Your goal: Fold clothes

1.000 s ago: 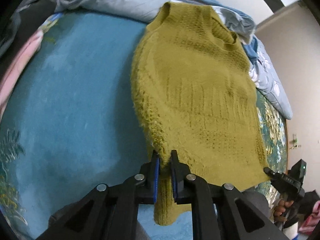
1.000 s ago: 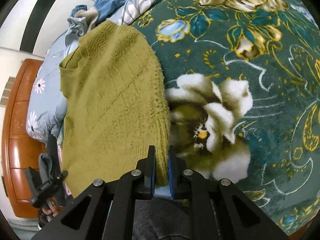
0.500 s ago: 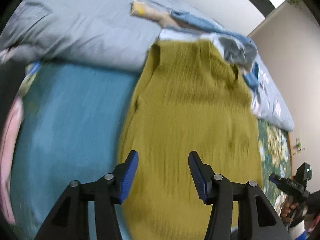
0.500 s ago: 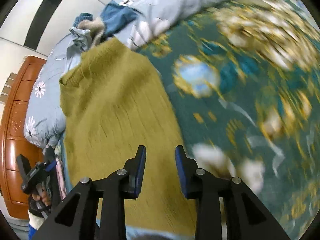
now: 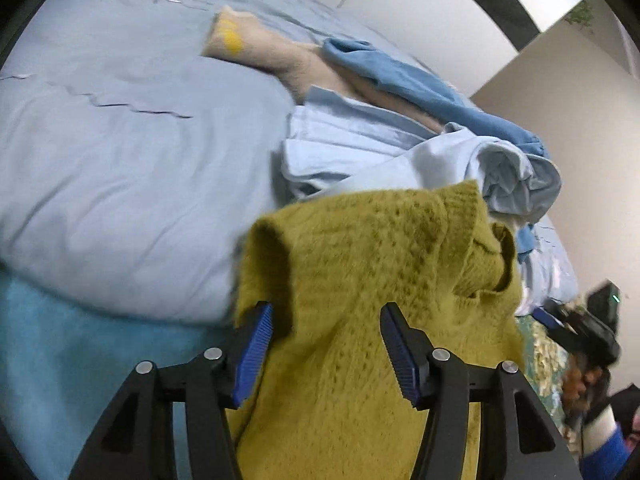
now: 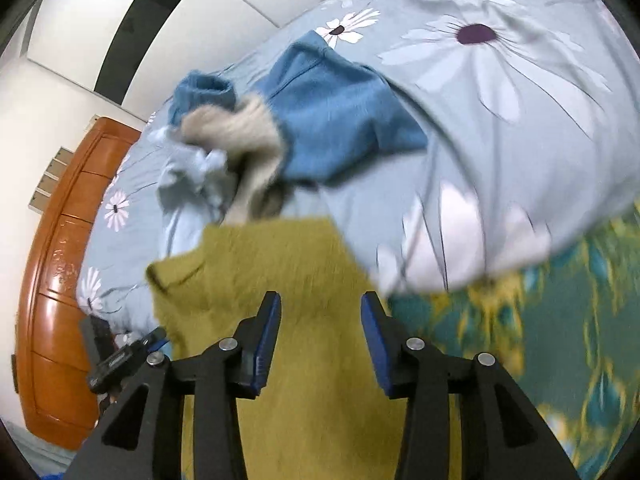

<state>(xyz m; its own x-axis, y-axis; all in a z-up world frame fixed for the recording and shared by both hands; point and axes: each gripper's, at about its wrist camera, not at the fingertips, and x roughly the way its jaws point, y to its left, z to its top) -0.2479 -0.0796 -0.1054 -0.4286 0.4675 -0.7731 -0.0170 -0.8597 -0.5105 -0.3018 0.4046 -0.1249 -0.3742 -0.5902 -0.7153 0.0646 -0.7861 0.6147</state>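
Both grippers have let go of the hem and swept to the far end of the sweater [image 5: 372, 320], flat on the bed; left gripper [image 5: 326, 344] and right gripper [image 6: 320, 336] are opening, empty. Best pinch each shoulder evenly, then fold.

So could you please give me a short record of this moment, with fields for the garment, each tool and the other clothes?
garment: mustard sweater, flat on the bed, collar toward the duvet
left tool: jaws opening, above the sweater's shoulder, gripping nothing
right tool: jaws opening, above the sweater, gripping nothing
other clothes: blue top, beige piece, pale blue shirt, piled on the duvet
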